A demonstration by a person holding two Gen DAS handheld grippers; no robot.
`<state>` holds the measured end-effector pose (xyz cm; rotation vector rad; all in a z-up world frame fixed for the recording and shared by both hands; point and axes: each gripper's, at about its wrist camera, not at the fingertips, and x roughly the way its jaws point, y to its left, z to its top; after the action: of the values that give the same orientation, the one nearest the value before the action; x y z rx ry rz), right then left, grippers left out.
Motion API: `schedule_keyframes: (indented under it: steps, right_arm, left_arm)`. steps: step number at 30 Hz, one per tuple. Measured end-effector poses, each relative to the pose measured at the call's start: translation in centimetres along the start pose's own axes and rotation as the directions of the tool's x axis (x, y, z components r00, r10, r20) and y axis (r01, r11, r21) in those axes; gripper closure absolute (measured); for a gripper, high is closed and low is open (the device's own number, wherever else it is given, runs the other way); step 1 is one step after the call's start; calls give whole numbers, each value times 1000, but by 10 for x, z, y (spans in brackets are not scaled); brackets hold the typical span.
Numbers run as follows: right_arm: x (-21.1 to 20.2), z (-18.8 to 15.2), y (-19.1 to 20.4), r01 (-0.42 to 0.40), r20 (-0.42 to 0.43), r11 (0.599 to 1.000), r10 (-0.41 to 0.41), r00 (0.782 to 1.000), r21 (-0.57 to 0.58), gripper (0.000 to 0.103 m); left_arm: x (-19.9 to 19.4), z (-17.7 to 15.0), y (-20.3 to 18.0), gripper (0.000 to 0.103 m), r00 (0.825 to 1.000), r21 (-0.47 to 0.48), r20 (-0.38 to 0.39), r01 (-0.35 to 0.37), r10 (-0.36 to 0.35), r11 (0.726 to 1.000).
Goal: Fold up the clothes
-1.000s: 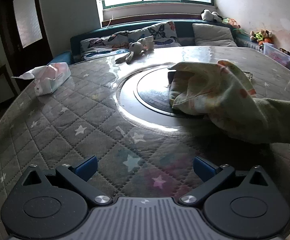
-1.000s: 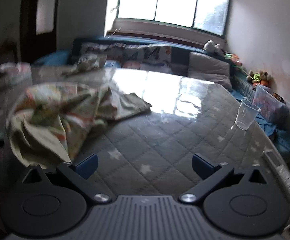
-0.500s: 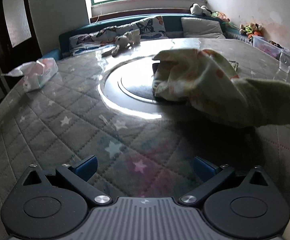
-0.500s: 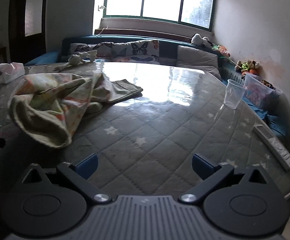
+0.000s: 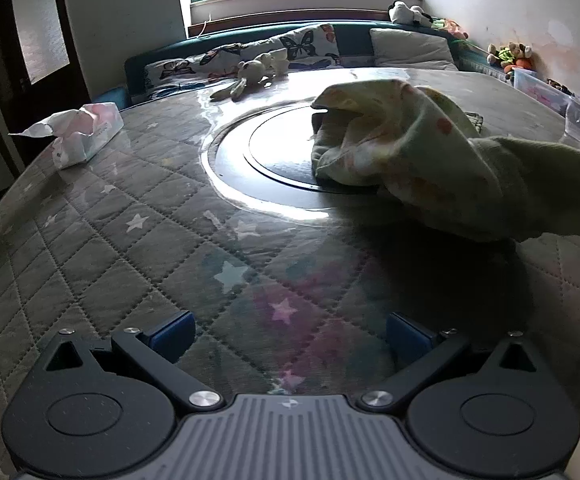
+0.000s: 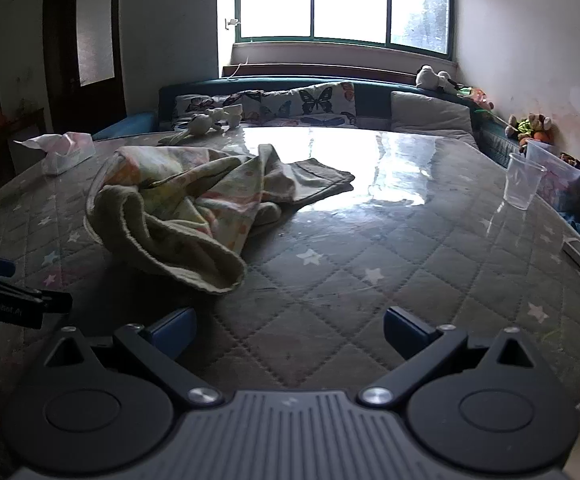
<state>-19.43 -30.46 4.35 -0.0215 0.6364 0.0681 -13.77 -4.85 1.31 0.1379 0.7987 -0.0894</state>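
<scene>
Both tongs (image 5: 288, 330) (image 6: 290, 326) gape empty; crumpled garment (image 6: 178, 216) hides its own shape.

Crumpled pale floral garment (image 6: 182, 208) on table (image 6: 369, 264)

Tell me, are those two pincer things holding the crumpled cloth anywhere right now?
Nothing is held. The left gripper and right gripper are both open with only the table between their fingers; the garment lies loose ahead.
</scene>
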Motion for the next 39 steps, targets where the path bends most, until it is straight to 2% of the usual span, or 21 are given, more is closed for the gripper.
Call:
schedule_keyframes:
  steps: [7, 23, 39]
  right_arm:
    - [3, -2, 9, 8, -5, 1000, -8, 1000, -12, 3]
    - [10, 1, 17, -31, -9, 999, 31, 999, -25, 6]
    - [20, 16, 27, -106, -3, 992, 106, 994, -64, 11]
  left_arm:
    - [0, 0, 0, 0, 1000, -2, -3, -2, 2, 1000]
    - [3, 3, -2, 0, 1000, -2, -8, 4, -4, 1000]
    - [9, 15, -2, 0, 1000, -7, -18, 4, -4, 1000]
